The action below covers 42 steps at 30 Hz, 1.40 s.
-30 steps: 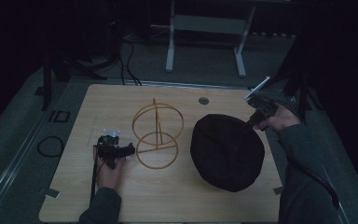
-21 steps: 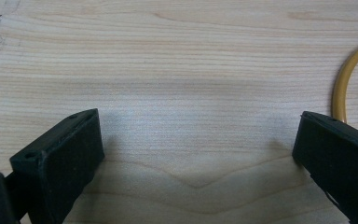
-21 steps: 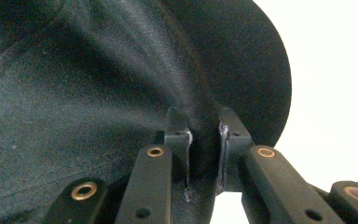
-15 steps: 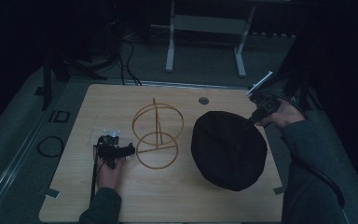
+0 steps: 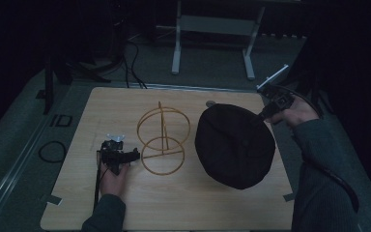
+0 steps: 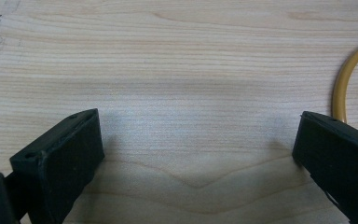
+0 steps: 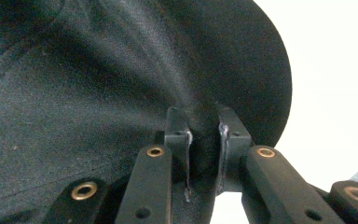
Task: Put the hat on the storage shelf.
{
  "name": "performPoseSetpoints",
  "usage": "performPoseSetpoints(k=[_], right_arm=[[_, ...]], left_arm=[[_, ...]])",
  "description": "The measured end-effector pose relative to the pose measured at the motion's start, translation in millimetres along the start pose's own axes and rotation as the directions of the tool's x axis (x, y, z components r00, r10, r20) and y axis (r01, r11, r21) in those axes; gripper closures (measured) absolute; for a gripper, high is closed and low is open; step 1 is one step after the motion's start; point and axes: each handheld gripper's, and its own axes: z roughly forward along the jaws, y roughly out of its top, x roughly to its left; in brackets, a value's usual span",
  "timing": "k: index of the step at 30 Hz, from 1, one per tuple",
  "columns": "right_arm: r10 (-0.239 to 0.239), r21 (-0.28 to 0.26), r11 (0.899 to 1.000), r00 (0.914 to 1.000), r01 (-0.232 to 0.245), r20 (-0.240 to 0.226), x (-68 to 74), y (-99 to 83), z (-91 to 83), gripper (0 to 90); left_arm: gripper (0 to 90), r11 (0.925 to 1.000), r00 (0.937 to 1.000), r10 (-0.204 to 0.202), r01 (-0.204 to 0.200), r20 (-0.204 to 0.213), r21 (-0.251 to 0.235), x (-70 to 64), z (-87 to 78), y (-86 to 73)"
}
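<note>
A black cloth hat (image 5: 234, 145) hangs tilted over the right half of the wooden table (image 5: 77, 193). My right gripper (image 5: 261, 115) is shut on the hat's upper right edge; in the right gripper view the fabric (image 7: 121, 70) is pinched between the jaws at my right gripper (image 7: 203, 140). A gold wire stand (image 5: 163, 140) with two rings stands at the table's middle. My left gripper (image 5: 136, 154) rests on the table just left of the stand's lower ring, open with bare wood between the jaws at my left gripper (image 6: 196, 144). An arc of the gold ring (image 6: 347, 79) shows at the right.
A small grey disc (image 5: 209, 103) lies at the table's far edge behind the hat. A metal frame's legs (image 5: 212, 43) stand on the floor beyond the table. Cables (image 5: 53, 151) lie on the floor at the left.
The right hand and gripper have shifted slightly with the hat's edge held, and the hat has tilted a little. The left gripper has stayed put.
</note>
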Motion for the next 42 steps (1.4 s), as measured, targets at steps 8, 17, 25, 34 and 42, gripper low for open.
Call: performPoseSetpoints(k=[8, 17, 25, 34, 42], right_arm=[[0.010, -0.034, 0.999, 0.9999, -0.010, -0.010, 1.2, 1.2, -8.6, 78.1], [0.011, -0.056, 0.998, 0.9998, -0.012, -0.019, 9.2, 9.2, -17.2, 78.0], [0.020, -0.081, 0.996, 0.9991, -0.023, -0.038, 18.4, 20.3, -24.0, 78.1], [0.025, -0.106, 0.994, 0.9991, -0.028, -0.034, 32.5, 34.5, -29.6, 78.0], [0.041, -0.118, 0.992, 0.9989, -0.043, -0.020, 41.7, 43.0, -33.1, 78.0]], left_arm=[[1.3, 1.0000, 1.0000, 0.001, -0.001, 0.000, 0.001, 0.1, -0.1, 0.0], [1.3, 1.0000, 1.0000, 0.001, -0.001, 0.000, 0.001, 0.0, -0.1, 0.0], [1.3, 1.0000, 1.0000, 0.000, 0.000, 0.000, 0.000, 0.0, 0.0, 0.0], [1.3, 1.0000, 1.0000, 0.000, 0.000, 0.000, 0.000, 0.0, 0.0, 0.0], [1.2, 1.0000, 1.0000, 0.000, 0.000, 0.000, 0.001, 0.0, -0.1, 0.0]])
